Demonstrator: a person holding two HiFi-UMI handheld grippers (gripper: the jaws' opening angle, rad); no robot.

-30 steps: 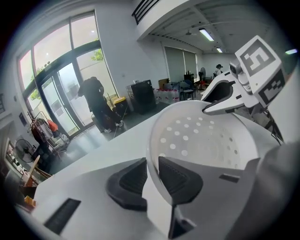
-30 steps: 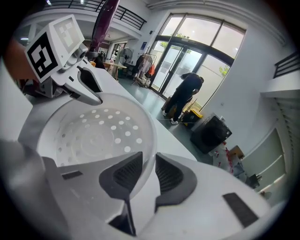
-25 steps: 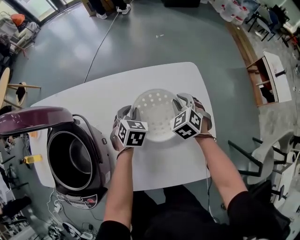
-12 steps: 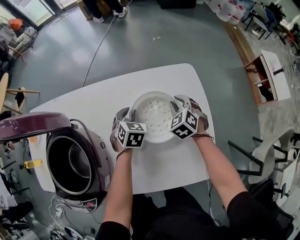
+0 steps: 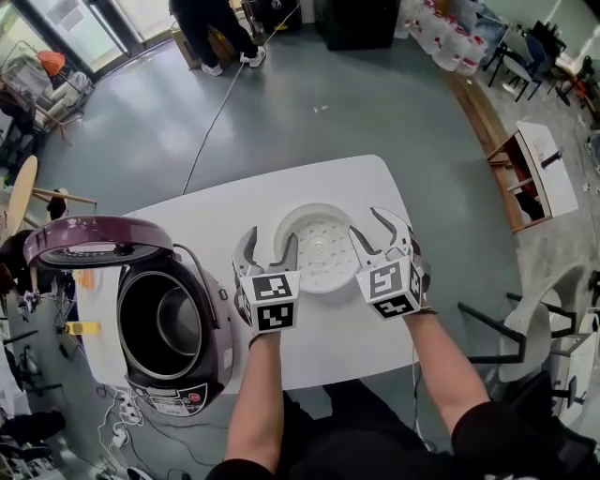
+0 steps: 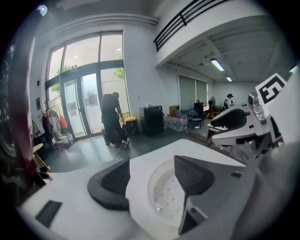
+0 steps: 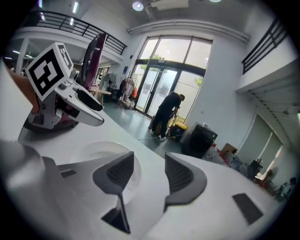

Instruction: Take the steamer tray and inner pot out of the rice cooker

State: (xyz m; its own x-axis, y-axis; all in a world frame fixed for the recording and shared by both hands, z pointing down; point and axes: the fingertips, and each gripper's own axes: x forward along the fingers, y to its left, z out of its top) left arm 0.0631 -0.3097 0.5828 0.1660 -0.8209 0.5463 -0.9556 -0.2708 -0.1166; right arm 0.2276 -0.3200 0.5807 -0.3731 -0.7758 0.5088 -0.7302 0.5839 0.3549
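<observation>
The white perforated steamer tray (image 5: 320, 251) lies flat on the white table (image 5: 216, 211), with no gripper touching it. My left gripper (image 5: 268, 251) hovers above its left rim and my right gripper (image 5: 375, 234) above its right rim. Both have their jaws opening, with nothing between the pads. In the left gripper view the tray (image 6: 165, 197) shows below the left gripper (image 6: 152, 176). In the right gripper view the tray (image 7: 101, 157) lies below and left of the right gripper (image 7: 149, 173). The rice cooker (image 5: 202, 361) stands at the table's left with its purple lid (image 5: 94, 251) up. The metal inner pot (image 5: 176, 323) sits inside it.
A person (image 5: 211, 28) stands by the glass doors at the back, and a cable (image 5: 220, 103) runs across the floor toward the table. Chairs (image 5: 525, 342) and a wooden box (image 5: 539, 173) stand to the right. Cords (image 5: 122, 412) hang near the cooker's front.
Both grippers have let go of the steamer tray's rim, spread their jaws and risen above it. The tray stays on the table.
</observation>
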